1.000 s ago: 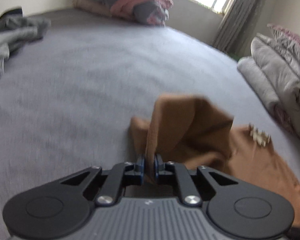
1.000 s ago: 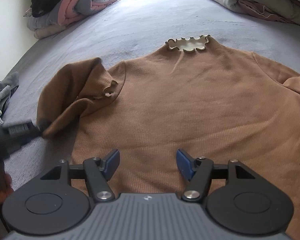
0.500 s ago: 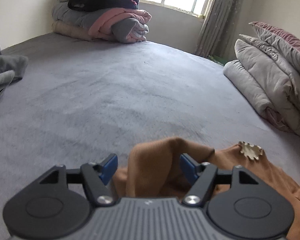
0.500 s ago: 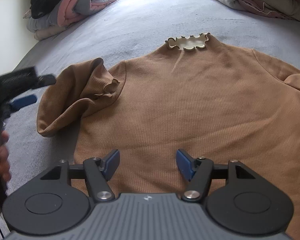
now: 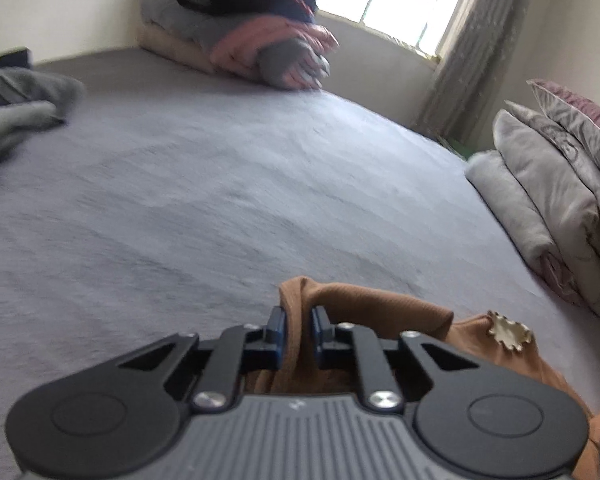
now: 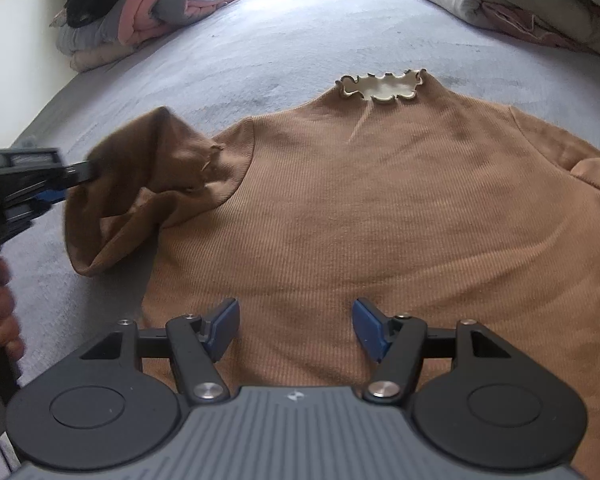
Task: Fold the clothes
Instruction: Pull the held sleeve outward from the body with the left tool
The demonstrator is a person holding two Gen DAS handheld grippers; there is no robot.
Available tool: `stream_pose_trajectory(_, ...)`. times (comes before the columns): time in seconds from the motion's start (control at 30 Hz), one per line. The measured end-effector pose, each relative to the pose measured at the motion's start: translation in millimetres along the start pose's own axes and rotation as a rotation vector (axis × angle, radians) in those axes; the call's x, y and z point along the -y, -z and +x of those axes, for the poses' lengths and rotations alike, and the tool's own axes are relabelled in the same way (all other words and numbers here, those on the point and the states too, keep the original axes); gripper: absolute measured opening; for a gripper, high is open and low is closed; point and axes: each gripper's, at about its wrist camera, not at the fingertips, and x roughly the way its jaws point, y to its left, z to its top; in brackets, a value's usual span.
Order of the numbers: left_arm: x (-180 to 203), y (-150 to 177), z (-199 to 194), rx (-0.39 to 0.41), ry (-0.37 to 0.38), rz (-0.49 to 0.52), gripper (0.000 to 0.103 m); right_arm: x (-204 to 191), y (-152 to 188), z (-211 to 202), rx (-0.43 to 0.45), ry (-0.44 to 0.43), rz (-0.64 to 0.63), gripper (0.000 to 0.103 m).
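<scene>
A brown ribbed sweater (image 6: 380,208) with a cream frilled collar (image 6: 382,86) lies flat on the grey bed (image 6: 300,32). Its left sleeve (image 6: 140,176) is bunched and folded over the shoulder. My left gripper (image 5: 298,330) is shut on a fold of that sleeve (image 5: 360,300); in the right wrist view it shows at the left edge (image 6: 66,184). My right gripper (image 6: 296,326) is open and empty, just above the sweater's lower body. The collar also shows in the left wrist view (image 5: 508,330).
A stack of folded clothes (image 5: 240,40) sits at the bed's far corner by the window. Grey folded bedding and pillows (image 5: 548,200) line the right side. Loose grey garments (image 5: 16,104) lie at the far left. A curtain (image 5: 472,48) hangs by the window.
My left gripper let go of the sleeve, opened, then closed again on a fold of it. My right gripper stayed open over the sweater's lower body.
</scene>
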Motion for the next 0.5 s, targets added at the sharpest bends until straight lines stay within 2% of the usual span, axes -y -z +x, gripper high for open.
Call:
stream_pose_trajectory(0.23,-38.4,19.3,-39.8,0.015,-0.078,-0.109,0.013,-0.7,1.2,-0.3,0.009,0.008,0.000,0.066)
stream_pose_trajectory(0.5,-82.8,41.0,-56.6,-0.083,-0.128,-0.220,0.013,-3.6,2.9,-0.7,0.011,0.013,-0.010,0.066)
